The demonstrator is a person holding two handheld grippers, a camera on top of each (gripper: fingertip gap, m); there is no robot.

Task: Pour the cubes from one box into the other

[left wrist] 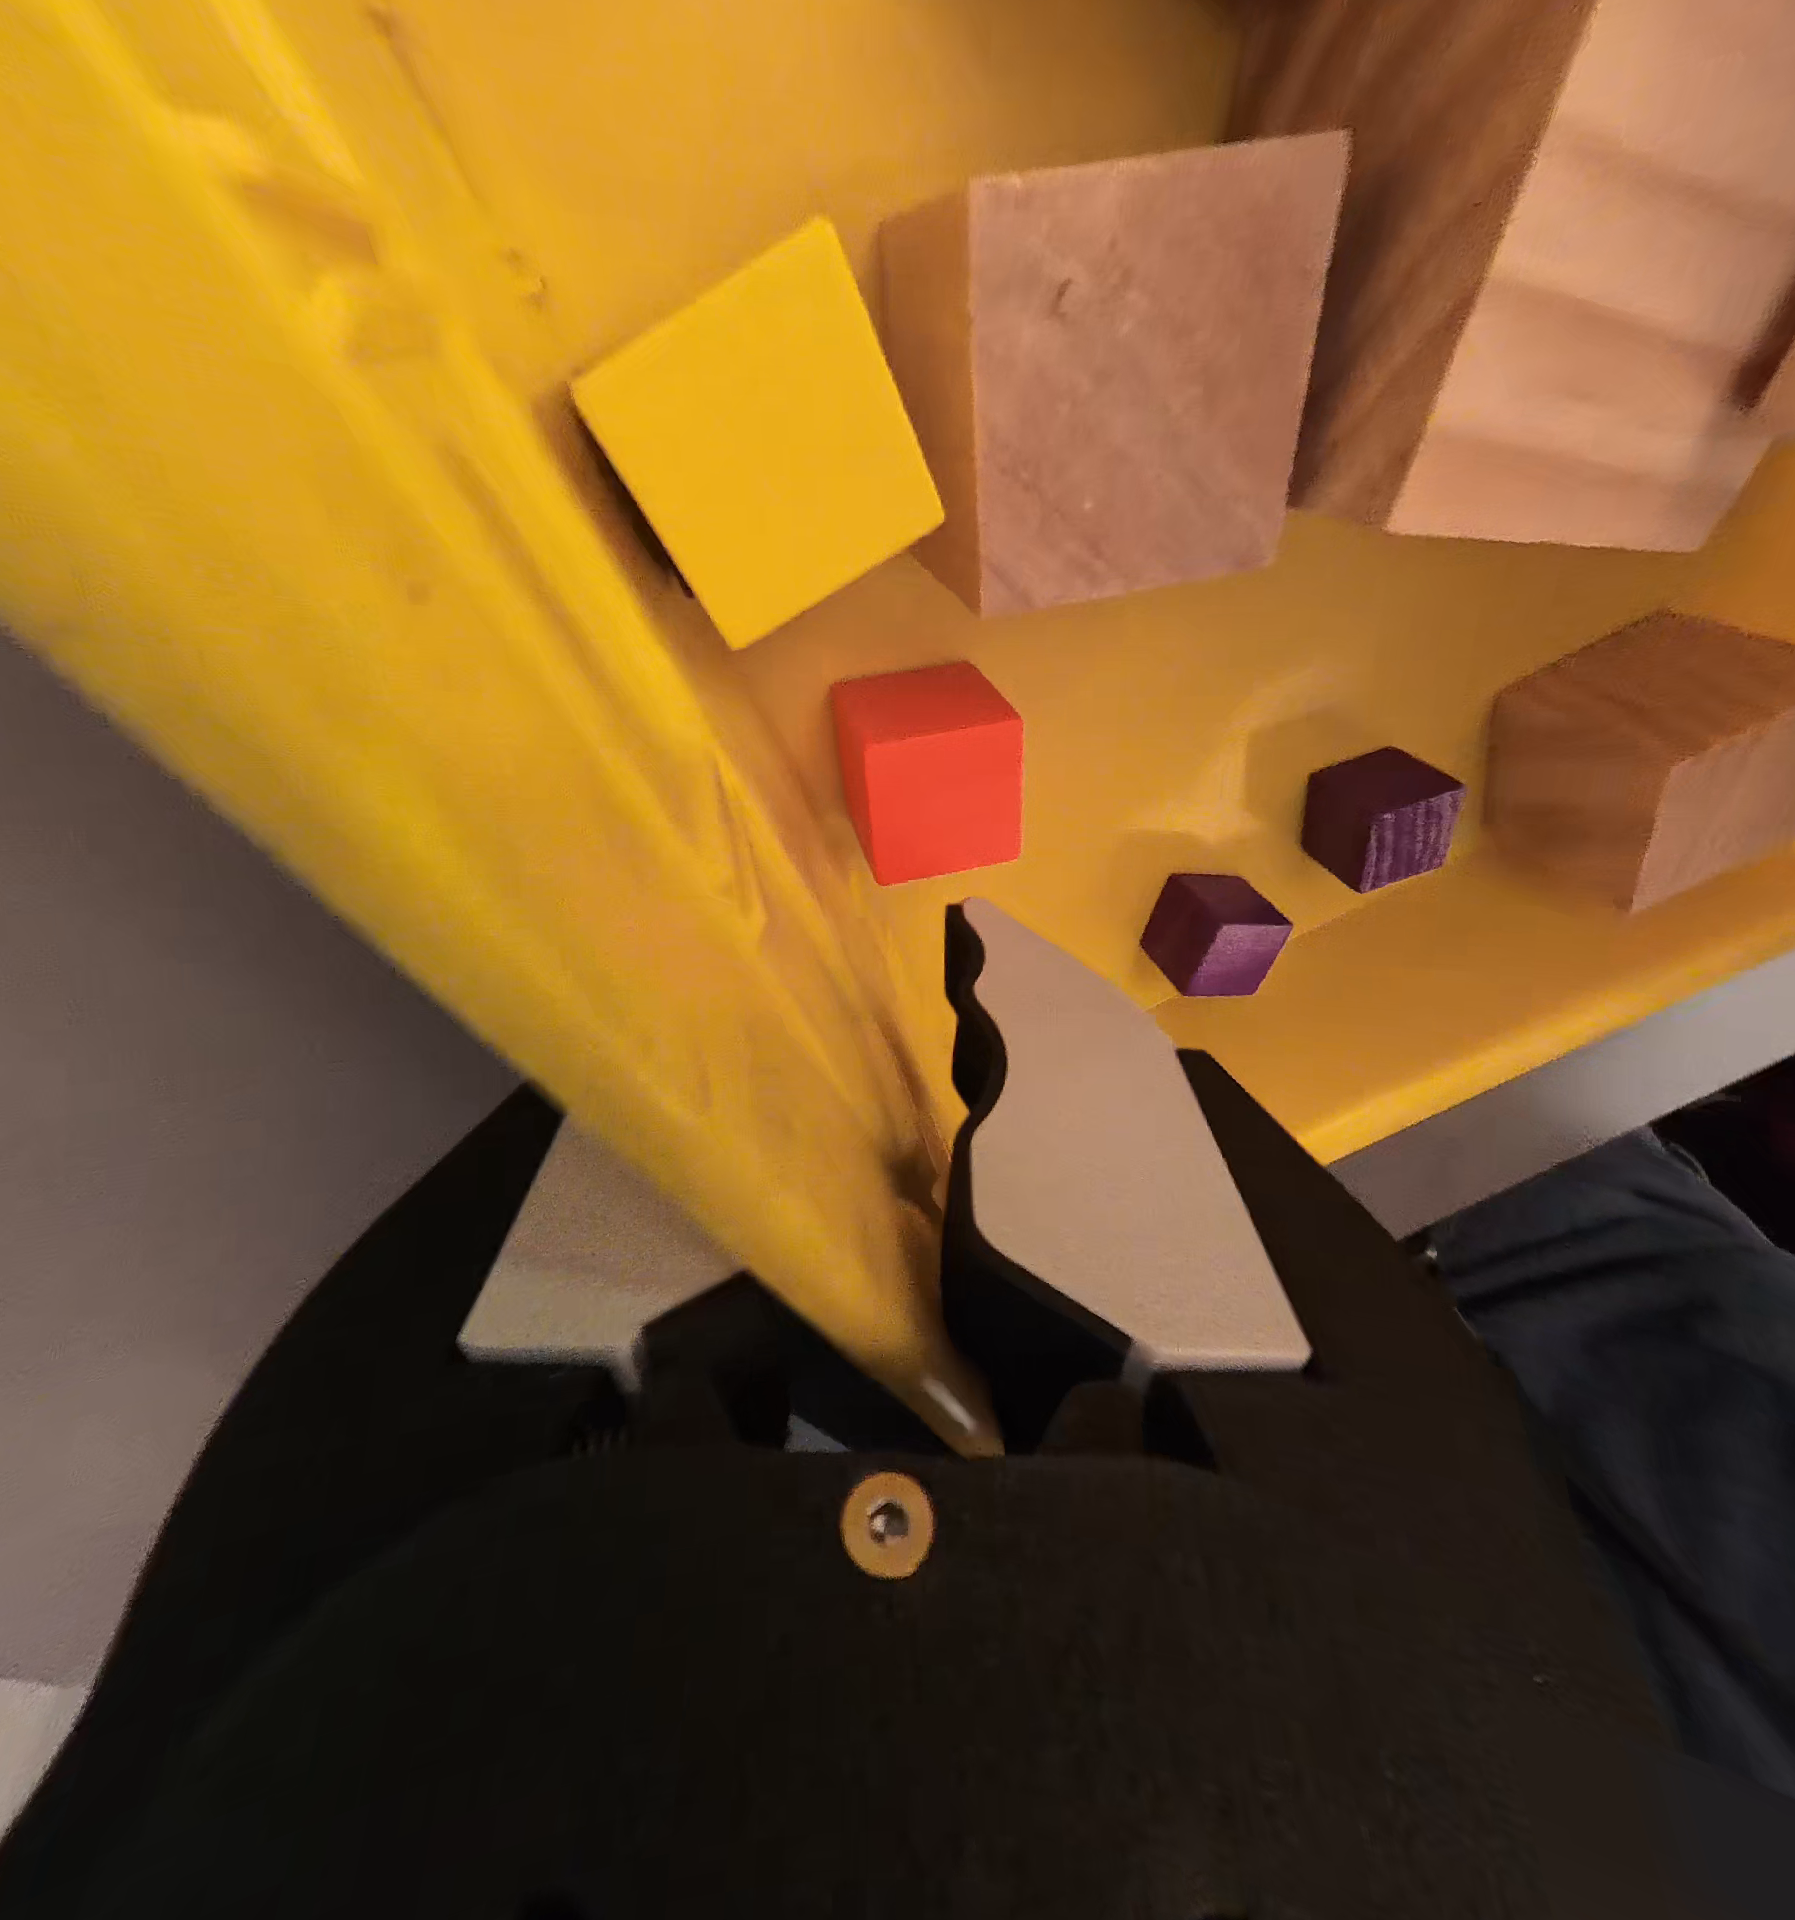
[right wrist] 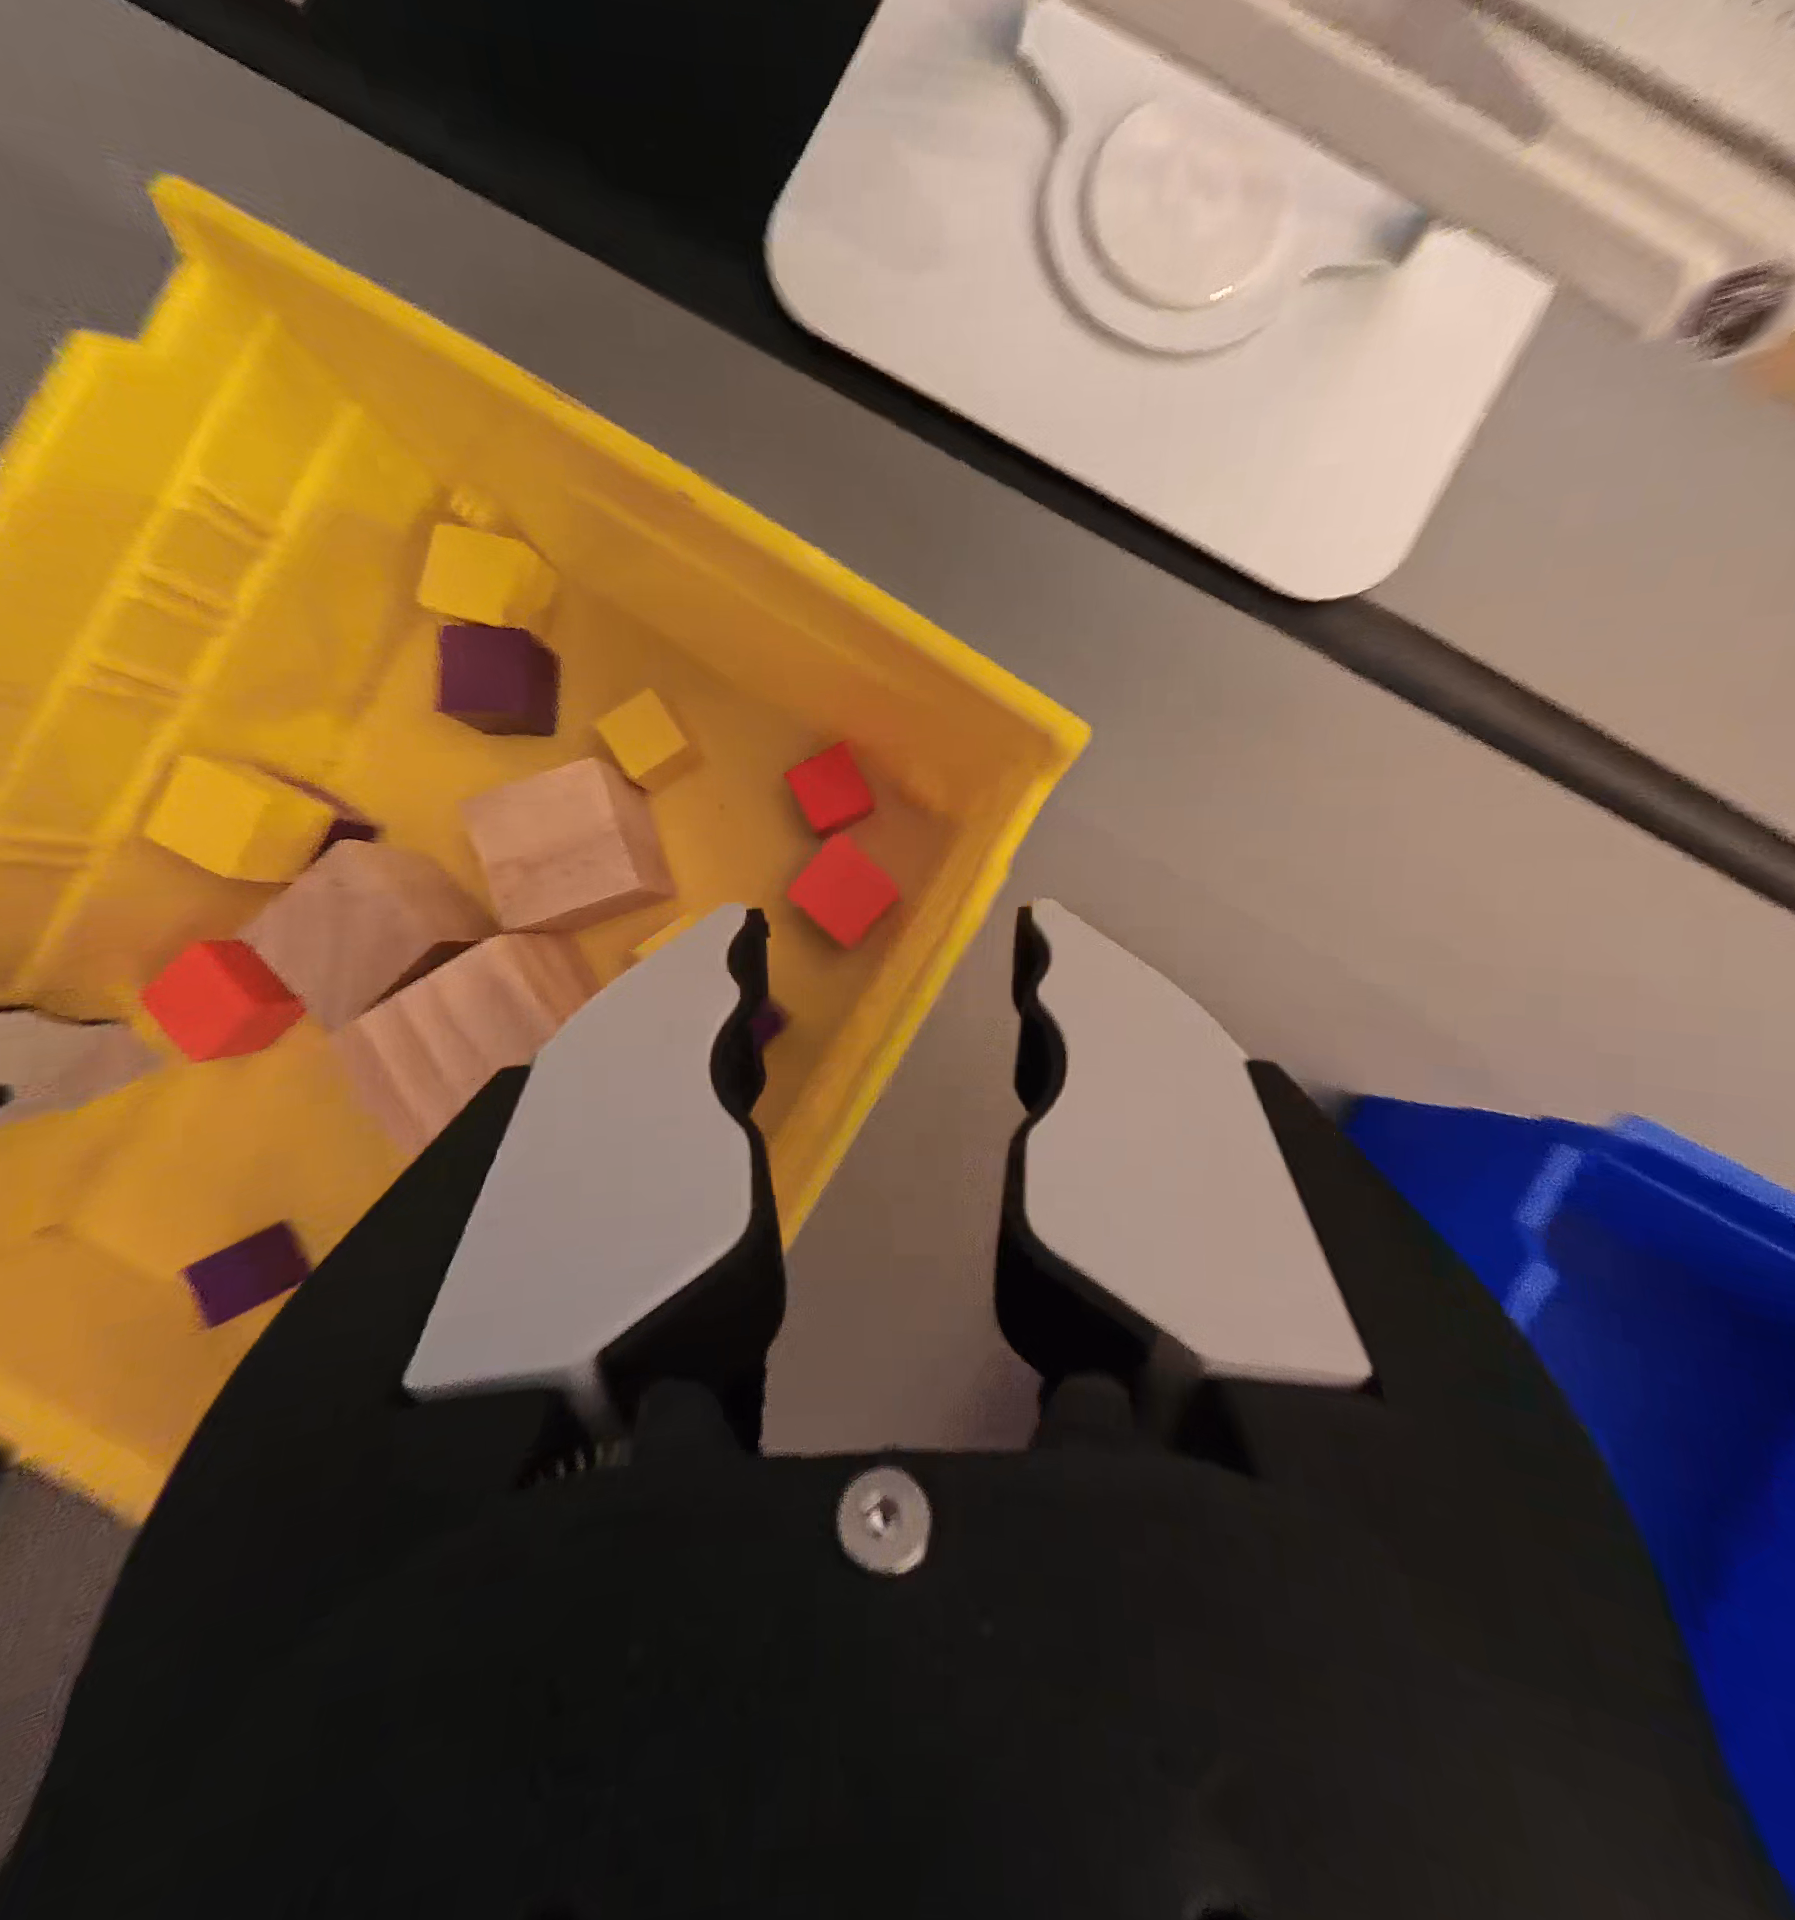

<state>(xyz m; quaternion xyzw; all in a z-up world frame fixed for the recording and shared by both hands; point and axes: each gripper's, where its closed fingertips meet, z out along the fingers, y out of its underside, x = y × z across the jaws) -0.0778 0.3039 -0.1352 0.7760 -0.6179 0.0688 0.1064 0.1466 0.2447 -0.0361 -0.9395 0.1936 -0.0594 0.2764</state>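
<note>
L claw [left wrist: 914,1039] clamps yellow box [left wrist: 249,623] wall; cubes [right wrist: 560,842] inside. R claw [right wrist: 891,925] agape, empty; blue box [right wrist: 1651,1299] at 4 o'clock.

Ahead of me, at the top of my right wrist view, a pale grey flat plate [right wrist: 1163,343] with rounded corners and a raised round boss lies on the grey worktop [right wrist: 1340,831], and a pale bar [right wrist: 1558,135], blurred, runs off from it toward the upper right. A dark strip [right wrist: 1495,686] crosses the worktop diagonally, passing just under the plate. In my left wrist view a person's dark blue trouser leg [left wrist: 1641,1382] shows at the right, below the worktop's pale edge [left wrist: 1558,1091].
</note>
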